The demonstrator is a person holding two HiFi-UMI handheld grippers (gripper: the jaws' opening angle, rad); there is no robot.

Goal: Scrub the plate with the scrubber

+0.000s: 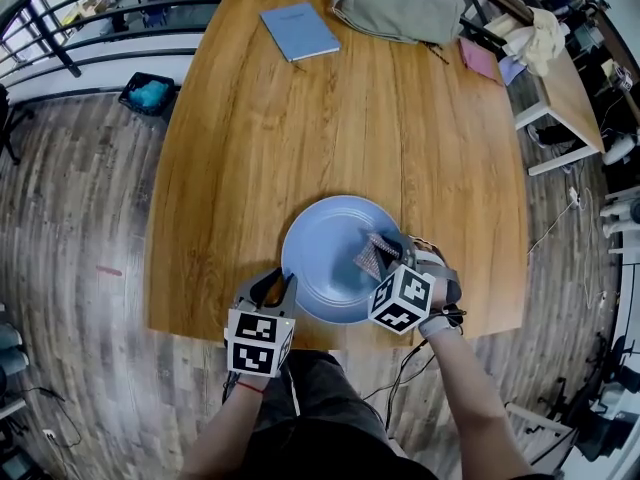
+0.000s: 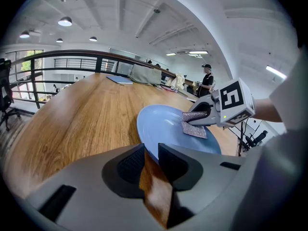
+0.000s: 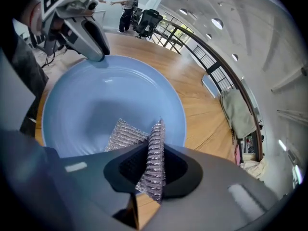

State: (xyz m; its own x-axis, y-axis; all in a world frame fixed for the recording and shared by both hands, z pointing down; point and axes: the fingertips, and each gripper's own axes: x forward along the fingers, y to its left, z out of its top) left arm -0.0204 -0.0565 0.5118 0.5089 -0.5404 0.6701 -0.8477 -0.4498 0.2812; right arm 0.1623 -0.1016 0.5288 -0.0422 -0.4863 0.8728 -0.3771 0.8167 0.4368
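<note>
A light blue plate (image 1: pixel 330 253) lies near the front edge of the wooden table (image 1: pixel 300 138). My left gripper (image 1: pixel 278 286) pinches the plate's near left rim (image 2: pixel 147 148); the rim runs in between its jaws. My right gripper (image 1: pixel 390 253) hangs over the right side of the plate (image 3: pixel 96 105), shut on a silver mesh scrubber (image 3: pixel 155 153). Part of the scrubber (image 1: pixel 372 258) folds out of the jaws and lies on the plate's surface. The left gripper view also shows the scrubber (image 2: pixel 195 128), under the right gripper (image 2: pixel 199 115).
A blue notebook (image 1: pixel 299 30), a grey-green bag (image 1: pixel 395 8) and a pink item (image 1: pixel 478 58) lie at the table's far end. A railing (image 2: pixel 96 57) runs behind the table. A person (image 2: pixel 207 81) stands far off. The front table edge (image 1: pixel 330 336) is just below the plate.
</note>
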